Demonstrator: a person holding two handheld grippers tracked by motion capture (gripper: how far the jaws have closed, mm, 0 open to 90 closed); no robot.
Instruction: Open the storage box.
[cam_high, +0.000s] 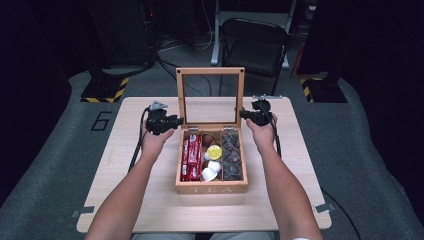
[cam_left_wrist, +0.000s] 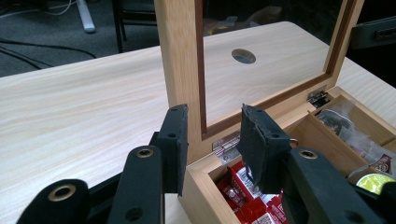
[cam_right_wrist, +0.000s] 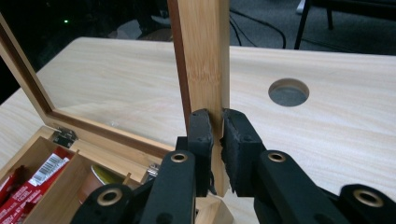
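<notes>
- Nearest the person, the wooden tea box sits mid-counter, front panel lettered, compartments holding red packets, a yellow-topped pod and dark sachets.
- At the box's back left corner, the left tongs straddle the raised lid's side rail, pads standing clear of the wood: released.
- At the back right corner, the right tongs are clenched on the lid's other rail.
- Beyond the box, a black chair.
</notes>
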